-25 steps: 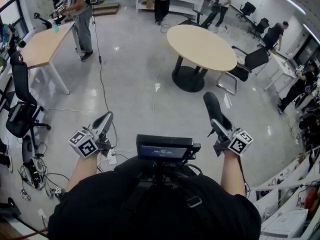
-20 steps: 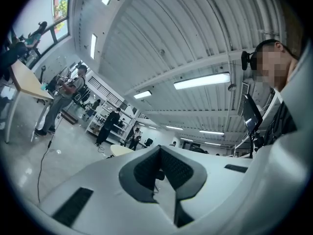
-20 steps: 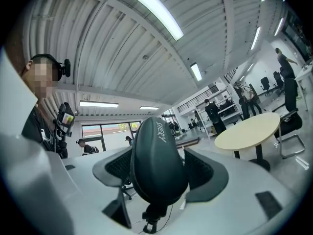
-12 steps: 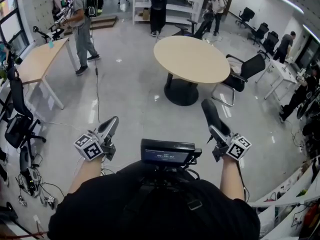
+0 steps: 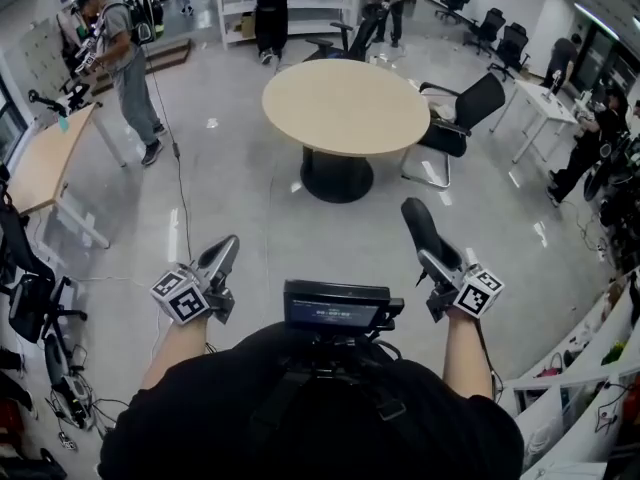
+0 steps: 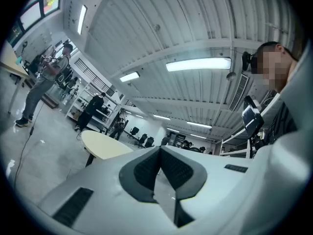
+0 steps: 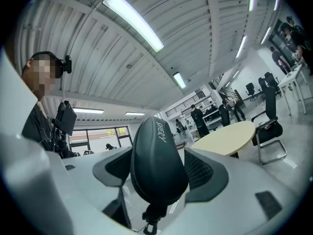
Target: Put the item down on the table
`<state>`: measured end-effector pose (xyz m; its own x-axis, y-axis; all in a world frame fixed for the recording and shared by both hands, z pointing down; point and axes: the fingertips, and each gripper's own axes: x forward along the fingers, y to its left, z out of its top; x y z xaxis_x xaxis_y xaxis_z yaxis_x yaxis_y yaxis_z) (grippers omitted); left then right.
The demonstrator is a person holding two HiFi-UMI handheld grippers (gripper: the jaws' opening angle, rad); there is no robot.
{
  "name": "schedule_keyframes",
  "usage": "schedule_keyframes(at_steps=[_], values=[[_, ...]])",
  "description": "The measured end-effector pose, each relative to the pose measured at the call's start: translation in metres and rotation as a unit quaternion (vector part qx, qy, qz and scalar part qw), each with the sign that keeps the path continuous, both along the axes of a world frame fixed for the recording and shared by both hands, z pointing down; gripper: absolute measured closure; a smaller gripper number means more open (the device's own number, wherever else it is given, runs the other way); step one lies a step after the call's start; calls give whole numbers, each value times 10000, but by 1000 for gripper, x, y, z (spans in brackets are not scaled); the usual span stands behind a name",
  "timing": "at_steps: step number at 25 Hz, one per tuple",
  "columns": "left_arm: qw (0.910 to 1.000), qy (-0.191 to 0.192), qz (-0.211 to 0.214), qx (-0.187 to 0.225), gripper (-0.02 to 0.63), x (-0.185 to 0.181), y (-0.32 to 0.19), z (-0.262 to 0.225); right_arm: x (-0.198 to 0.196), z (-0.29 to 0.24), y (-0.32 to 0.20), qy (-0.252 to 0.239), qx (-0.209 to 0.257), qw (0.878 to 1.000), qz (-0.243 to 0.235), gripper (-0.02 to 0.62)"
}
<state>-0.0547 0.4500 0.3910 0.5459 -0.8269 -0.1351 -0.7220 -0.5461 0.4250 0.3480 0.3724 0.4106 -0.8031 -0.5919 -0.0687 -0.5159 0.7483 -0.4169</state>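
At upper centre of the frame the surface (image 5: 345, 108) has drawn nearer than a second ago, yet it's well apart from the case (image 5: 424, 226) clamped in my right tool (image 5: 436, 260), while my left tool (image 5: 222, 252) rides closed and empty.

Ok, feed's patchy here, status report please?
Left gripper shut, empty. Right gripper shut on black case. Round table ahead, top bare, not reached. Black chair at its right side.
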Motion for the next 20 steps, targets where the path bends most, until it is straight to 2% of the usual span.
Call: schedule_keyframes(at_steps=[4,8,13,16,20], values=[[9996,-67,258,34,606,-7,-42,11,-5,5,-23,81,-13,9998,185,264],[9982,65,581,124,606,-15,-98,8,-9,-8,-53,196,59,9984,526,264],[9958,149,878,230,606,-56,-168,-6,-59,-33,-97,305,326,9967,675,264],[9943,92,1017,291,606,-82,-200,-8,-81,-32,-122,257,239,9956,871,264],[9940,183,1054,249,606,-111,-227,-10,-111,-33,-149,309,197,9954,880,264]])
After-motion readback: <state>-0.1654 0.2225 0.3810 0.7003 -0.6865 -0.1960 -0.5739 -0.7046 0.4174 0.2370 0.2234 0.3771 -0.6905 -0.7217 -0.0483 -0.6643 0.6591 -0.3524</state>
